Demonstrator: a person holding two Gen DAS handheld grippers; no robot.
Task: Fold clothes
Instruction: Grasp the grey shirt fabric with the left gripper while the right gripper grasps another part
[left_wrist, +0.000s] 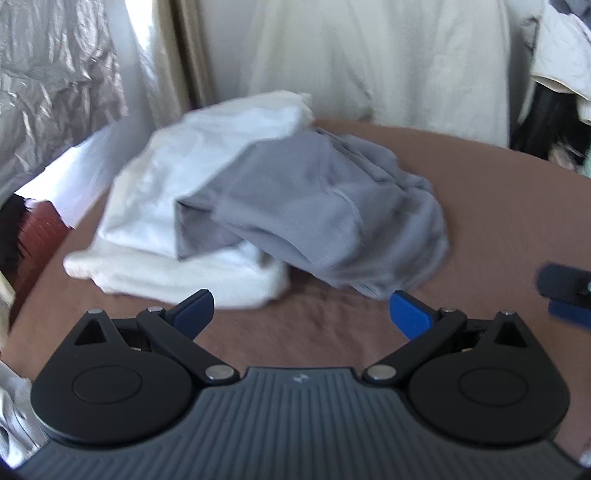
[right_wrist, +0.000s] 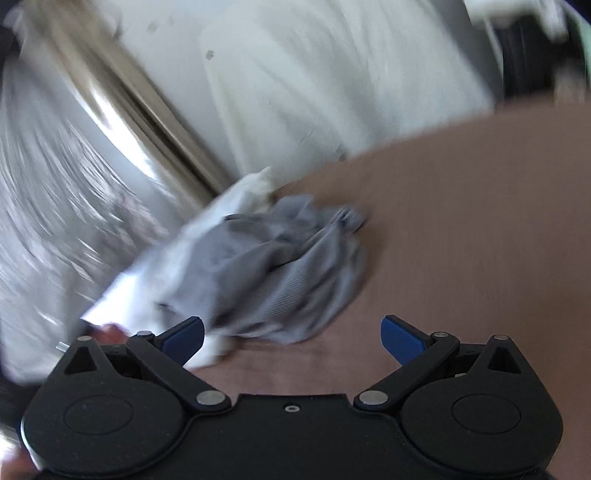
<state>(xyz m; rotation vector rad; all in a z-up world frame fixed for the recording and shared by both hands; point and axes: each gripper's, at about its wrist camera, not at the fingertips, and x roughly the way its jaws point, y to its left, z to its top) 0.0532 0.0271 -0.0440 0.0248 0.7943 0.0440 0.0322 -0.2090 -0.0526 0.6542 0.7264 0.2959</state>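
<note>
From the left wrist, the left tool (left_wrist: 302, 314) hovers with its blue pads spread wide and empty over the brown surface (left_wrist: 498, 206). Just ahead, a crumpled grey garment (left_wrist: 325, 214) lies draped partly over a stack of folded white cloths (left_wrist: 177, 236). The right tool's tip (left_wrist: 565, 291) shows at the right edge.

From the right wrist, blurred, the right tool (right_wrist: 292, 338) is likewise spread and holds nothing. The grey garment (right_wrist: 280, 269) sits bunched ahead on the surface (right_wrist: 480, 229), against the white cloths (right_wrist: 147, 280) to its left.

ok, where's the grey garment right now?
Crumpled on the brown table, centre in both wrist views, the grey garment partly overlaps the white folded stack on its left.
</note>
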